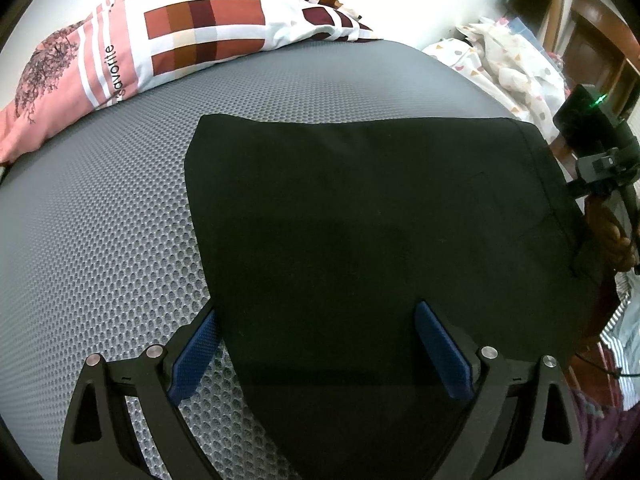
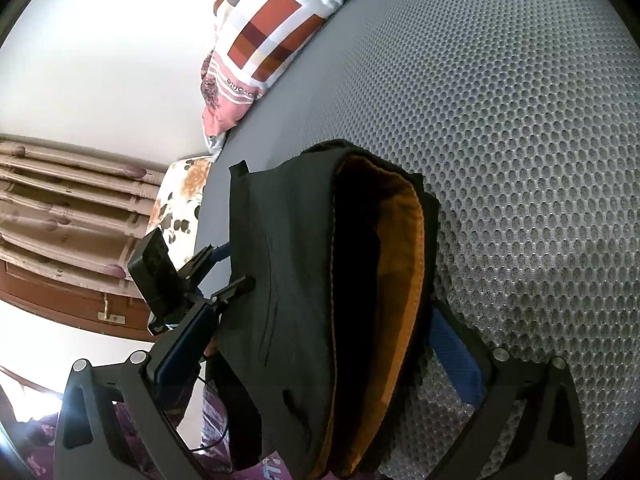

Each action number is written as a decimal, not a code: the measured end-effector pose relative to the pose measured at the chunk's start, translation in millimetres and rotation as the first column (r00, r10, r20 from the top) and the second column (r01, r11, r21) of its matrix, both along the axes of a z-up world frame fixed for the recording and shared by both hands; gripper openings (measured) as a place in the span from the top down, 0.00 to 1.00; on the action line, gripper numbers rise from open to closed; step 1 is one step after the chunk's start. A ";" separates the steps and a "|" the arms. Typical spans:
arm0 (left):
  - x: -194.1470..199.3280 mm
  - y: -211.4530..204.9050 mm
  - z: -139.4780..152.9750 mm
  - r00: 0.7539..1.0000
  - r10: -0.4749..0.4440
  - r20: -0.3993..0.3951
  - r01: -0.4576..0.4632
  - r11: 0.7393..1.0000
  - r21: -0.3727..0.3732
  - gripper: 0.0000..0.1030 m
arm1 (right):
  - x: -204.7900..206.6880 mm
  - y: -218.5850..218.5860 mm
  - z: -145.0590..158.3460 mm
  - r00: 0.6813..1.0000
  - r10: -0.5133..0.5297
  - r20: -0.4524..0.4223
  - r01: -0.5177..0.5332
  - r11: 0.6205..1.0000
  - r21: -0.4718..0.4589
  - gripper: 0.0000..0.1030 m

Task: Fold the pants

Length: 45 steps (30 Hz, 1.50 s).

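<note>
1. Left wrist view: nearest the camera, the left hand-held gripper [image 1: 316, 354] has its two blue-padded fingers [image 1: 442, 354] spread wide, and the near edge of the black pants [image 1: 360, 220] runs between them unclamped. The pants lie folded flat on the grey mesh mattress [image 1: 100, 240]. One patterned pillow [image 1: 160, 36] behind them reads "favorite". The right hand-held gripper [image 1: 600, 164] sits at the pants' right edge, a green light on it.
2. Right wrist view: only here an orange lining [image 2: 394, 300] shows inside the waistband. The right hand-held gripper's jaws stand apart around the raised waistband, not closed on it. Wooden furniture [image 2: 68, 216] lies to the left.
</note>
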<state>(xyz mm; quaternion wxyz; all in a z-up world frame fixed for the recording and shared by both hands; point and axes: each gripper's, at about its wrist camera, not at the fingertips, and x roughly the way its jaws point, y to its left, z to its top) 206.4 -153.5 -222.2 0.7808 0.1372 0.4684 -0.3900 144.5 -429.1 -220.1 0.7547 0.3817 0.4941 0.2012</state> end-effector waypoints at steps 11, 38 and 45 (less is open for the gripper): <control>0.4 -1.0 0.0 1.000 0.000 0.001 0.000 1.000 0.007 0.06 | 5.5 -11.2 -1.5 1.000 -0.017 0.017 0.017 1.000 -0.004 0.00; 25.9 29.7 3.8 0.988 0.056 -0.145 -0.086 0.973 -0.212 0.25 | -10.7 12.5 2.3 0.988 0.012 0.154 0.006 0.993 -0.115 0.02; 31.3 45.8 1.6 0.980 0.101 -0.168 -0.138 0.964 -0.226 0.51 | -12.7 28.5 2.2 0.984 0.014 0.177 0.008 0.992 -0.124 0.01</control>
